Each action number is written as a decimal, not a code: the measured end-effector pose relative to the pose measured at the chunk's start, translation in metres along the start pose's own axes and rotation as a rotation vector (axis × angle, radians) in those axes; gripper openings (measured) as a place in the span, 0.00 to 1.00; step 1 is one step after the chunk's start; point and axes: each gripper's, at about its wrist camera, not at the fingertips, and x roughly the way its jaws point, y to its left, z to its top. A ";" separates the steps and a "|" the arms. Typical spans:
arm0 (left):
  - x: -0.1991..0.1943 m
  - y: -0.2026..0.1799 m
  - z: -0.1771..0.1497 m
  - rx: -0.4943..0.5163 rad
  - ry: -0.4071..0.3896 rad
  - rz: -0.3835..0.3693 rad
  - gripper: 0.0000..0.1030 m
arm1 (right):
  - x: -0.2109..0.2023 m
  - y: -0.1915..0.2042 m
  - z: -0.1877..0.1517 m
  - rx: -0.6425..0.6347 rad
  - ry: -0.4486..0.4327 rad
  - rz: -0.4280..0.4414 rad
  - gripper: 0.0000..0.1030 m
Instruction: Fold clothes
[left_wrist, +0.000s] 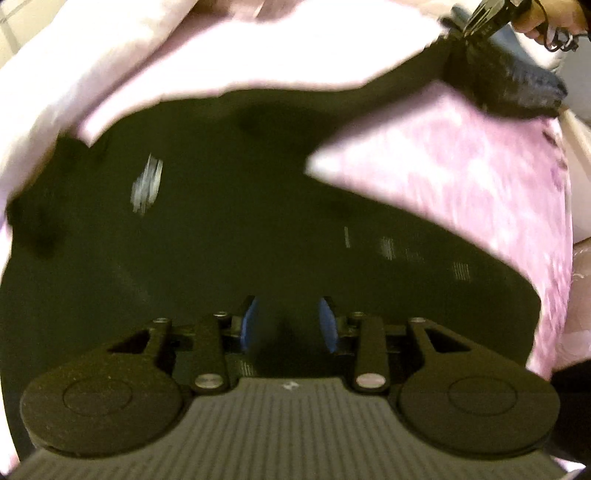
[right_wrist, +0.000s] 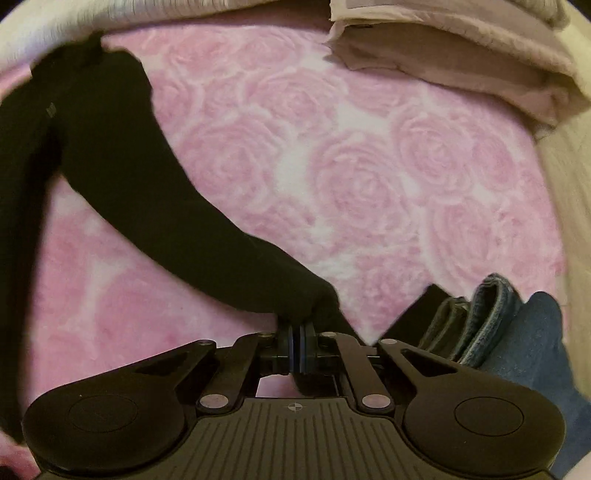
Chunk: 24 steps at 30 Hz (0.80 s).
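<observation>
A black long-sleeved garment (left_wrist: 221, 229) lies spread on a pink rose-patterned blanket (right_wrist: 351, 177). My left gripper (left_wrist: 288, 321) is open just above the garment's body, its blue pads apart with dark cloth between and below them. My right gripper (right_wrist: 297, 332) is shut on the end of the garment's sleeve (right_wrist: 192, 221), which stretches away to the upper left. The right gripper also shows in the left wrist view (left_wrist: 480, 26) at the top right, holding the sleeve.
Folded blue jeans (right_wrist: 509, 325) lie at the right, next to my right gripper. A folded mauve cloth pile (right_wrist: 443, 55) sits at the far right edge of the blanket. Pale pink bedding (left_wrist: 184, 55) lies beyond the garment.
</observation>
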 end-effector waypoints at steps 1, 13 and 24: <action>0.007 0.003 0.014 0.025 -0.022 0.004 0.33 | -0.005 -0.009 0.008 0.034 0.022 0.037 0.02; 0.057 0.041 0.105 0.046 -0.145 0.103 0.40 | -0.009 -0.083 0.100 0.271 0.011 -0.173 0.40; 0.001 0.193 -0.047 -0.322 -0.023 0.379 0.44 | 0.039 0.112 0.135 -0.061 -0.155 0.159 0.50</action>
